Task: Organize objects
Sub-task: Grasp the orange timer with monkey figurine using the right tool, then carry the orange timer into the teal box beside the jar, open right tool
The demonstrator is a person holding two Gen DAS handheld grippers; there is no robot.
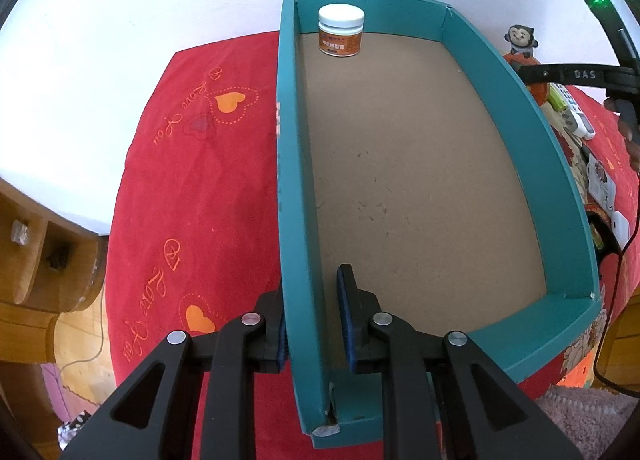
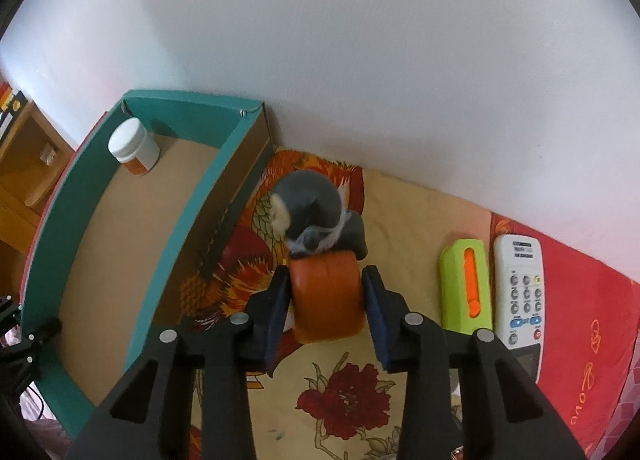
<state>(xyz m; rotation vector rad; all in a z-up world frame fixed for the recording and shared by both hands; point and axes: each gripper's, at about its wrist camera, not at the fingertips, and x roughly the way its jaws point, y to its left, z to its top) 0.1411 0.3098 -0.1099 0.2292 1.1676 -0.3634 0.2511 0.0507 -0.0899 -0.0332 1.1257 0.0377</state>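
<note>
A teal cardboard box (image 1: 288,180) with a brown floor lies on the red cloth. A white-lidded jar (image 1: 341,30) stands in its far left corner; it also shows in the right wrist view (image 2: 134,146). My left gripper (image 1: 312,292) straddles the box's left wall near the front, one finger outside and one inside, with a gap on the inner side. My right gripper (image 2: 326,284) is around the orange base of a grey monkey figurine (image 2: 316,212), the left finger touching and the right finger just clear. The figurine stands right of the box (image 2: 200,196).
A green and orange case (image 2: 466,284) and a white remote (image 2: 520,292) lie right of the figurine on the floral cloth. A white wall is behind. Wooden furniture (image 1: 36,260) stands at the left. A white plug and cable (image 1: 618,228) lie at the right edge.
</note>
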